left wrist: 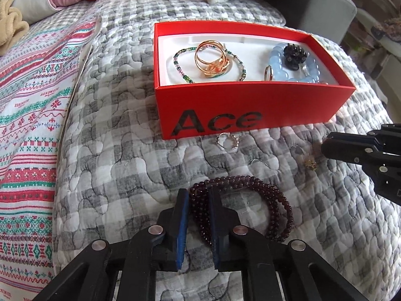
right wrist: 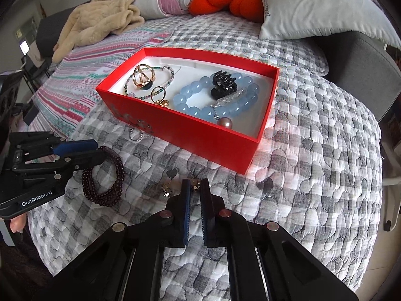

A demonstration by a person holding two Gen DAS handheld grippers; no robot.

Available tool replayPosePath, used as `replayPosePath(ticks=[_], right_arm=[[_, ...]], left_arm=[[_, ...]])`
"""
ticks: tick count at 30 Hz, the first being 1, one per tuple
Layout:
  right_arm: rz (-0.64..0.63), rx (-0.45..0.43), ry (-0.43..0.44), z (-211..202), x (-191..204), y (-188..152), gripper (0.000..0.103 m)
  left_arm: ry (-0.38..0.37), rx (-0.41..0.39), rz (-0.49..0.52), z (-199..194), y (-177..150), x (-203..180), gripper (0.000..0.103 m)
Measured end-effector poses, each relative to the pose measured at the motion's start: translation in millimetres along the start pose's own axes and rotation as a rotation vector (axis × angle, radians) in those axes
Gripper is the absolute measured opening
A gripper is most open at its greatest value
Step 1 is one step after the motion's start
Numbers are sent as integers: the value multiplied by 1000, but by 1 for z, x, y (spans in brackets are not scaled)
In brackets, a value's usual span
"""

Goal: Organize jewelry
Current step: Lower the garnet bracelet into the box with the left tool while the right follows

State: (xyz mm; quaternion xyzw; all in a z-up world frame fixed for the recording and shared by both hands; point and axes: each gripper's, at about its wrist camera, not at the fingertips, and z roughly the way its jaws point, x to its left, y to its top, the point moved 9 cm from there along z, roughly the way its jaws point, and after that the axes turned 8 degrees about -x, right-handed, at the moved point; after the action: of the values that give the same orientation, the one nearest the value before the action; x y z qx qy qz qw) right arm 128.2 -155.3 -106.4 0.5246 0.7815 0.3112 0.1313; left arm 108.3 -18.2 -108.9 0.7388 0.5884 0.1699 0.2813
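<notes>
In the left wrist view, the left tongs point(left wrist: 199, 195) were pinching the near left side of a dark garnet bead bracelet point(left wrist: 250, 200), its multi-strand loop lying flat on the grey checked quilt point(left wrist: 112, 138) of the bed, its longer span running from the tongs away to the right. Beyond it stood the red box point(left wrist: 250, 107), open, its long side facing the camera with "Ace" printed on it, its long axis running left to right. Inside lay a gold bangle point(left wrist: 210, 60) over a thin green bead strand point(left wrist: 185, 75), and to the right a blue bead bracelet point(left wrist: 288, 70) with a black hair claw point(left wrist: 294, 55) on top. A small silver ring point(left wrist: 228, 141) lay just in front of the box. The right tongs point(left wrist: 325, 145) came in from the right edge, above a small gold trinket point(left wrist: 310, 163).

In the right wrist view, the right tongs point(right wrist: 195, 185) were pressed together on a small gold piece point(right wrist: 194, 183) at their tips, with another small gold trinket point(right wrist: 166, 190) on the quilt point(right wrist: 313, 150) just left. The red box point(right wrist: 200, 135) ran diagonally, from upper left toward lower right. The left tongs point(right wrist: 96, 150) gripped the garnet bracelet point(right wrist: 110, 185) at the left.
</notes>
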Motion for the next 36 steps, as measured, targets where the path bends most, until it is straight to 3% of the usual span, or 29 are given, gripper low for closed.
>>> replayPosePath(ticks=[9, 22, 36], right_arm=[[71, -2, 6, -17, -5, -3, 8], [136, -105, 63, -47, -7, 25, 8], [233, -211, 95, -59, -25, 61, 8]], left_arm=[[-42, -37, -67, -19, 7, -5, 4], [-139, -206, -87, -71, 53, -28, 4], [-225, -364, -193, -81, 117, -48, 4]])
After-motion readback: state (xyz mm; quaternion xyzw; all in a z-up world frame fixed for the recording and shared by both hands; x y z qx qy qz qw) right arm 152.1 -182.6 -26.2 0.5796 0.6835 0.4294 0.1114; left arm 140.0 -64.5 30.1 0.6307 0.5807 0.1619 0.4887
